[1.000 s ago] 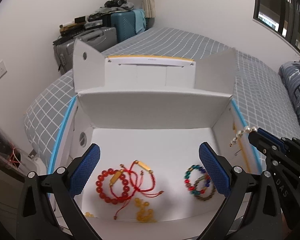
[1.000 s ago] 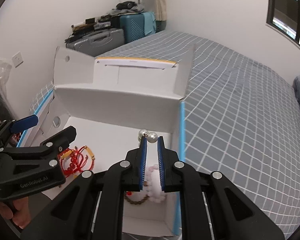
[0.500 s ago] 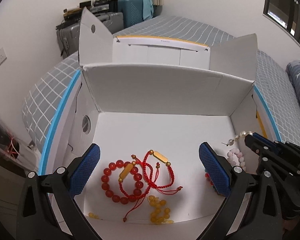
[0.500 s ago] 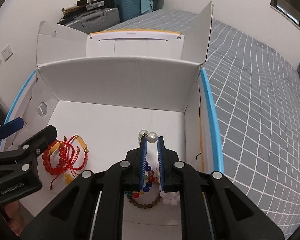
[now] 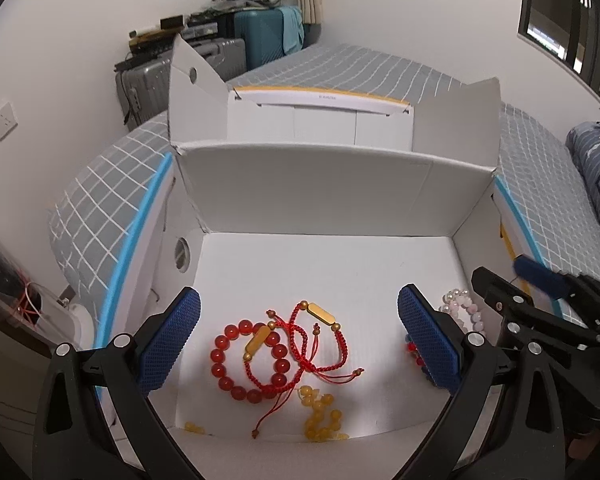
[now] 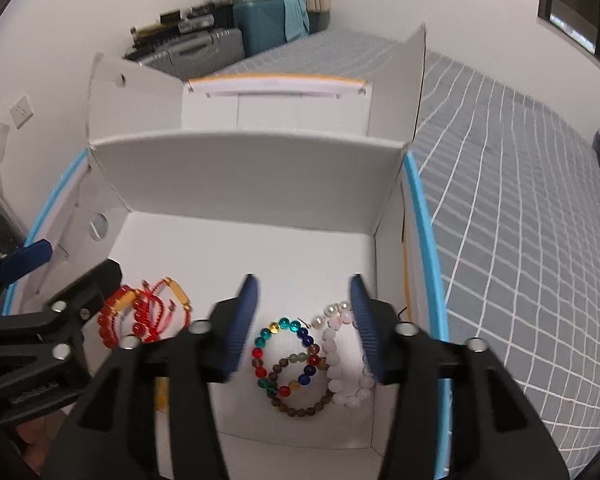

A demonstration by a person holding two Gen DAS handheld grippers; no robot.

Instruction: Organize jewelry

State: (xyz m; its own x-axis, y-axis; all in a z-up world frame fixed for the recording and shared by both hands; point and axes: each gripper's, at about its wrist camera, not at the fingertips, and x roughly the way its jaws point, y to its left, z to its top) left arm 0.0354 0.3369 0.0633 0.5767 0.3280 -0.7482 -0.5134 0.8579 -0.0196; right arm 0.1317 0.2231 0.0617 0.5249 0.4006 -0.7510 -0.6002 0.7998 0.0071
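Both my grippers, left [image 5: 298, 342] and right [image 6: 304, 322], fingers apart, empty. Pink-white bracelet [image 6: 340, 364] in box [image 6: 244, 184], right wall side. Risk: my right fingers snagging multicolour bracelet [image 6: 286, 354] touching it.

Left wrist view: looks forward and down between its own spread fingers [image 5: 168, 340] into the open white box [image 5: 332, 184], close in — box fills mid frame. Right wrist view: same heading, equally near, set further right, so the box's right wall [image 6: 388, 280] and the grey checked bed [image 6: 520, 220] take the right half. Shared — box floor, red bead bracelet [image 5: 244, 360] [image 6: 110, 322], suitcases [image 5: 260, 40] [image 6: 260, 28] at top. Each view catches the other gripper at its frame edge.
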